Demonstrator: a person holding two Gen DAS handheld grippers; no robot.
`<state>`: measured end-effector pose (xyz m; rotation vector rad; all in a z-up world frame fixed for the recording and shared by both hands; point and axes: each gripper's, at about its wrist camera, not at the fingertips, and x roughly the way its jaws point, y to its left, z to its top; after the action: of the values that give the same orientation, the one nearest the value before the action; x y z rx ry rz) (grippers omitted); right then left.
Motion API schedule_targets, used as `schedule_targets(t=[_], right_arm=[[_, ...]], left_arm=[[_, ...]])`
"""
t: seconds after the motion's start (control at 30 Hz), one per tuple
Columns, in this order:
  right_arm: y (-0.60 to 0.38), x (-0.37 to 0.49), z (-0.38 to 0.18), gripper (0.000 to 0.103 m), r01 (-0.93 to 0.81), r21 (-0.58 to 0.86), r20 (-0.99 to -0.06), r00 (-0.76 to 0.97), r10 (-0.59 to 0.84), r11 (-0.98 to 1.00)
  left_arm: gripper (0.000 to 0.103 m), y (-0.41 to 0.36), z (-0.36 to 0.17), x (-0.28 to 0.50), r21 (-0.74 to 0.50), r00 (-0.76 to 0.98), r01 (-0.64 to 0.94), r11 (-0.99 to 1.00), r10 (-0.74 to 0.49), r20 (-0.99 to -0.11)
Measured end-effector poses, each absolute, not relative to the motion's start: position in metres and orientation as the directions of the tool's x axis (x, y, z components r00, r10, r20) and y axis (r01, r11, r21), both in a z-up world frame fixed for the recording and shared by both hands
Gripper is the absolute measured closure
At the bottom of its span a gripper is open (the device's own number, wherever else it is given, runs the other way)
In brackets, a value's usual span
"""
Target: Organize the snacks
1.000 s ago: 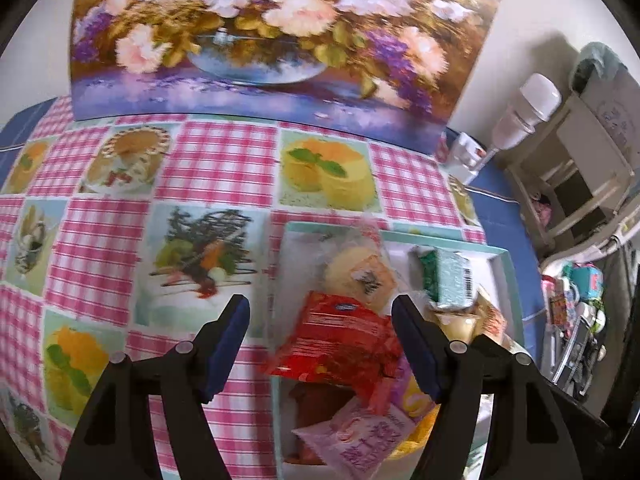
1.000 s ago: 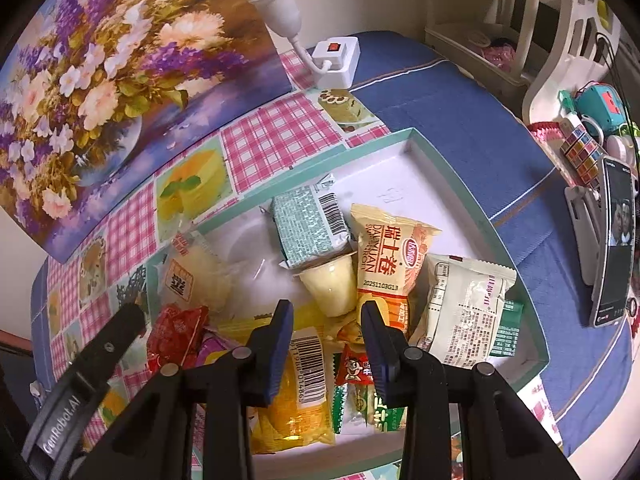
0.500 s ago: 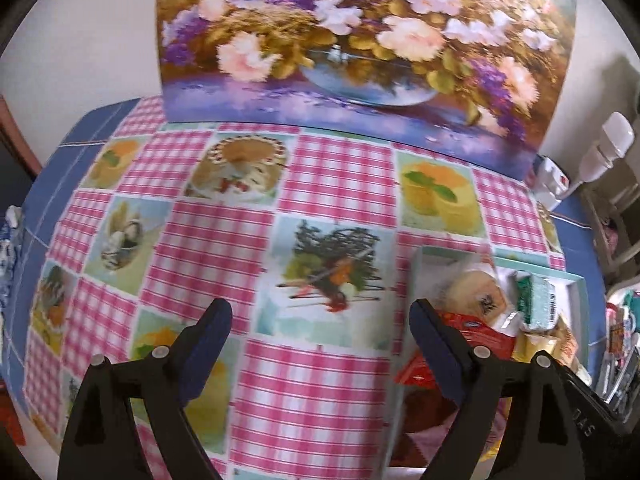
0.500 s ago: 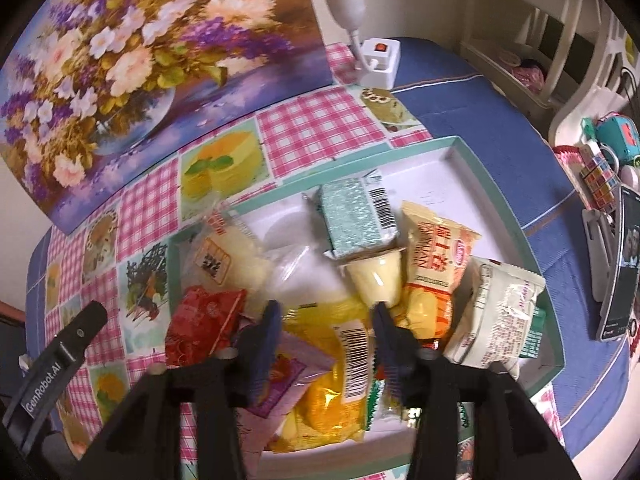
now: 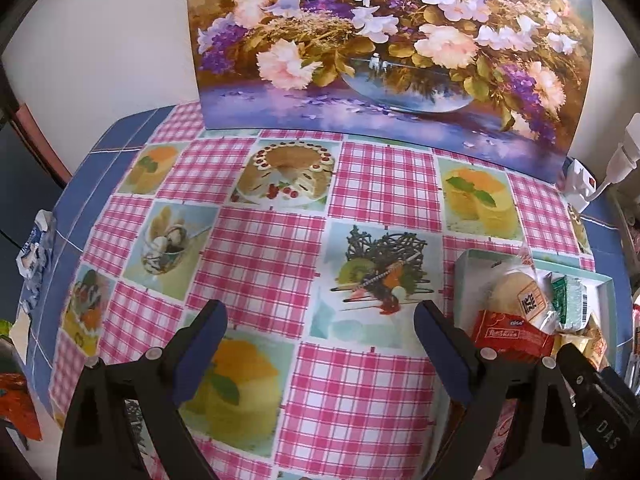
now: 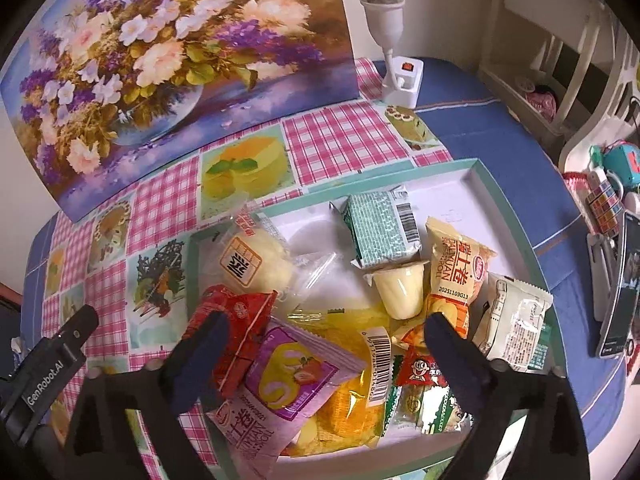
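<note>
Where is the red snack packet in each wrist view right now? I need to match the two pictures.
Left wrist: red snack packet at the right edge, in the tray's near corner, just past the gripper's right finger.
Right wrist: red snack packet lower left of centre, behind the gripper's left finger.
Shared landmark: the round cake in a clear wrapper, just beyond the packet.

One tray (image 6: 508, 216), one jelly cup (image 6: 400, 290), two grippers (image 6: 326, 354)
</note>
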<state>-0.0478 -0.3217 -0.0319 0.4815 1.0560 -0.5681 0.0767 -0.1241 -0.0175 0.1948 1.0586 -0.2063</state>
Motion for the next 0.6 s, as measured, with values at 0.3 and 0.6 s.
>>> schedule_targets(t=[0.3,0.6], right_arm=[[-0.306,-0.048,-0.026,0.002,0.616,0.081,-0.894,0.393,-0.217,0.783],[-0.284,-0.053,-0.022,0.001,0.585,0.066,-0.888,0.404,-0.221,0.808]], left_arm=[[0.008,-0.107,-0.009,0.065,0.096,0.493,0.264,0.960,-0.049,-0.869],[0.008,-0.083,-0.002,0.048,0.062,0.492,0.222,0.973,-0.057,-0.869]])
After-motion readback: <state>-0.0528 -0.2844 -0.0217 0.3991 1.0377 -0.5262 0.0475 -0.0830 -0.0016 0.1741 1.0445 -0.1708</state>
